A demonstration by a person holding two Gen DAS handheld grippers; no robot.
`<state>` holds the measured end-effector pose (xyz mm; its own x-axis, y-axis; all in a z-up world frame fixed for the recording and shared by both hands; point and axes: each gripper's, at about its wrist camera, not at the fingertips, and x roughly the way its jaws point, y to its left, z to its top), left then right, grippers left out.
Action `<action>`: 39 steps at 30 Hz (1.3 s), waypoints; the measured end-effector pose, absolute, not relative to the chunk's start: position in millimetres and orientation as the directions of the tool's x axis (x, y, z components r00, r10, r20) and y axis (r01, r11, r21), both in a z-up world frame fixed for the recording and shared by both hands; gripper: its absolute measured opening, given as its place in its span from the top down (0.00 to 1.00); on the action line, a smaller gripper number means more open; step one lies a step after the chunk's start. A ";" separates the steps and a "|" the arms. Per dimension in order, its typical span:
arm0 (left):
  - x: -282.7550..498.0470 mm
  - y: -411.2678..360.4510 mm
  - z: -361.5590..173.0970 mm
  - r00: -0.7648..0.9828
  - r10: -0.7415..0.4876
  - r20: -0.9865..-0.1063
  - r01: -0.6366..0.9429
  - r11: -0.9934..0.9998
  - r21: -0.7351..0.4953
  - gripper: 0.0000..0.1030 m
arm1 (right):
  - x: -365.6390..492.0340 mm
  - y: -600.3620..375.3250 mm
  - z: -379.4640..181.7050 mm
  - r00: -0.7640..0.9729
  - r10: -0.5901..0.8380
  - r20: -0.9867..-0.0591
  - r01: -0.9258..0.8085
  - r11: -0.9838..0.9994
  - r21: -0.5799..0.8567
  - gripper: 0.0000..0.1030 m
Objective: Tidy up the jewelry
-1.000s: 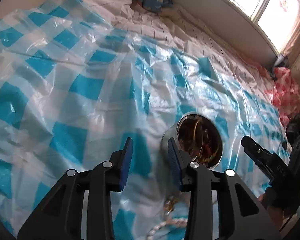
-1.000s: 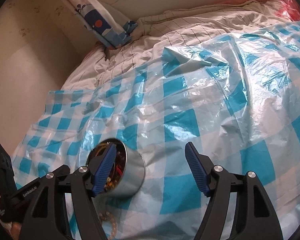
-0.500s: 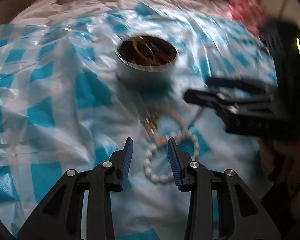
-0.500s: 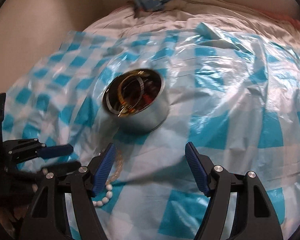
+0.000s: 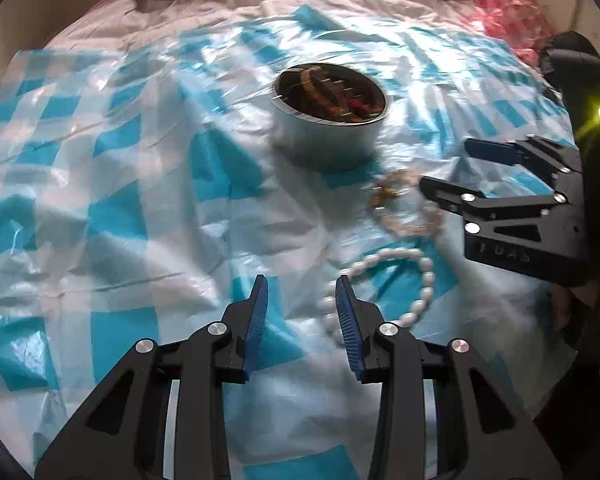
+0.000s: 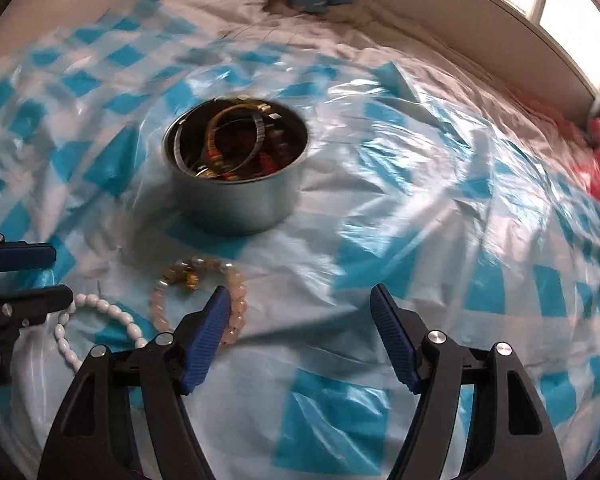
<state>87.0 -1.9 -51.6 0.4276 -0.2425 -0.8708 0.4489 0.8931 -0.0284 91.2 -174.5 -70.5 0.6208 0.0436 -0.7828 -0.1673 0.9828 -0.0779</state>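
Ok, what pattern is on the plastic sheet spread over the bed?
The plastic sheet has a blue and white checked pattern, clearest in the right wrist view.

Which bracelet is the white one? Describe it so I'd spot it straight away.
Find the round metal tin of jewelry on the blue-checked plastic sheet. Two bracelets lie loose in front of it. The white bracelet is the farther one, with opaque oval beads, unlike the translucent peach bracelet with its gold charm.
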 end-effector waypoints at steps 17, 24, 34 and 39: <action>97.1 2.0 -54.8 0.456 -0.177 -0.872 0.387 0.922 0.015 0.82 | 95.2 -191.0 -74.7 0.562 0.186 -0.806 -0.185 0.978 0.097 0.67; 96.2 -9.3 -67.3 0.397 -0.163 -0.903 0.401 0.916 0.011 0.94 | 100.0 -181.4 -81.4 0.535 0.198 -0.821 -0.224 0.971 0.087 0.91; 110.4 26.2 -25.4 0.428 -0.502 -0.752 0.312 0.863 -0.398 0.94 | 90.9 -246.2 -74.8 0.518 0.533 -0.669 -0.103 0.815 0.570 0.92; 107.1 29.0 -2.2 0.476 -0.627 -0.617 0.334 0.778 -0.533 0.94 | 88.8 -258.7 -70.6 0.536 0.688 -0.489 -0.135 0.641 0.755 0.92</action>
<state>107.1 29.0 -2.2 0.4762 -0.6269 -0.6166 0.3337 0.7776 -0.5329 88.8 -258.7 -70.6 0.5363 0.6882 -0.4886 -0.1346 0.6412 0.7555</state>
